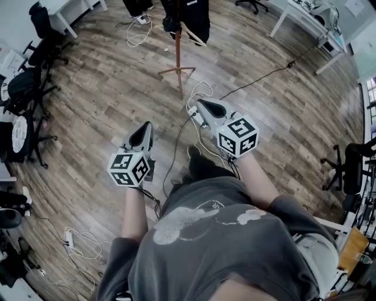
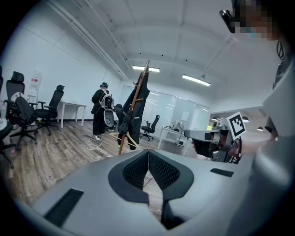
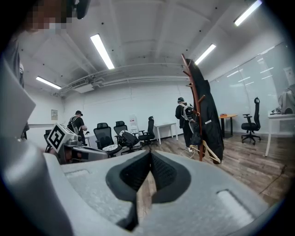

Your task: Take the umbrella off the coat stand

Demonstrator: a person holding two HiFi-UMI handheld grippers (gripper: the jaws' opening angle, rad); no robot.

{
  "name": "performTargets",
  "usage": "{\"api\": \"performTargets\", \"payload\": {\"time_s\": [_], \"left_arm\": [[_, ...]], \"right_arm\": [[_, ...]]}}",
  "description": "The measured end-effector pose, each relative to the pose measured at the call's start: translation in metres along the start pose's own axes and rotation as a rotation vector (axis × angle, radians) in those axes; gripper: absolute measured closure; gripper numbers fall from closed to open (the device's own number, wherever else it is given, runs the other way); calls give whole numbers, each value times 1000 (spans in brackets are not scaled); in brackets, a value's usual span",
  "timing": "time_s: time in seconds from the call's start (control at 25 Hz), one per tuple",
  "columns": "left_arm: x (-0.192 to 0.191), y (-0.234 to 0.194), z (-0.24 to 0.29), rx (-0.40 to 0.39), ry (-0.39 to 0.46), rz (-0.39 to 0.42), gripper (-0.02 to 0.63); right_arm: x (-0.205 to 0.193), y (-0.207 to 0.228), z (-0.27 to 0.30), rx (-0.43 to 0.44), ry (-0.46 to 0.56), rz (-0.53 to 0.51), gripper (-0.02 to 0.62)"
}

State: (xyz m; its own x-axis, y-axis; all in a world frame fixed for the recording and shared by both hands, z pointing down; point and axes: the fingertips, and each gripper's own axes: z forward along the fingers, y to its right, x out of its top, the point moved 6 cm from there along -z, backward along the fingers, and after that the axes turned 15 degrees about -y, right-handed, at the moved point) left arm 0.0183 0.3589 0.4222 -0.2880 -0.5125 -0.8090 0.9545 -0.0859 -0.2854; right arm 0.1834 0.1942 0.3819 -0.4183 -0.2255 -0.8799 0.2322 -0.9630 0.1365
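The wooden coat stand (image 1: 178, 59) stands on the wood floor ahead of me, also seen in the left gripper view (image 2: 134, 108) and the right gripper view (image 3: 195, 101). A long black coat (image 3: 211, 120) hangs on it. A small dark bundle (image 2: 124, 126) hangs low against the pole; I cannot tell whether it is the umbrella. Both grippers are held out level, well short of the stand. My left gripper (image 1: 148, 124) (image 2: 148, 152) is shut and empty. My right gripper (image 1: 200, 102) (image 3: 150, 153) is a little nearer the stand, jaws together, nothing in them.
Cables (image 1: 197, 120) run across the floor between me and the stand. A pale wooden hanger (image 3: 209, 152) dangles low on the stand. Office chairs (image 1: 29, 70) line the left, and white desks (image 1: 305, 17) stand at the far right. A person (image 2: 99, 113) stands behind the stand.
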Motion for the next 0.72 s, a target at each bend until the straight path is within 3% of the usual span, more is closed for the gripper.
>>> {"api": "performTargets", "payload": {"time_s": [0.4, 0.72], "left_arm": [[6, -37, 15, 27, -7, -53, 597], [43, -74, 53, 57, -3, -42, 597]], "right_arm": [[10, 11, 46, 24, -18, -15, 597], [35, 57, 97, 38, -5, 10, 597]]}}
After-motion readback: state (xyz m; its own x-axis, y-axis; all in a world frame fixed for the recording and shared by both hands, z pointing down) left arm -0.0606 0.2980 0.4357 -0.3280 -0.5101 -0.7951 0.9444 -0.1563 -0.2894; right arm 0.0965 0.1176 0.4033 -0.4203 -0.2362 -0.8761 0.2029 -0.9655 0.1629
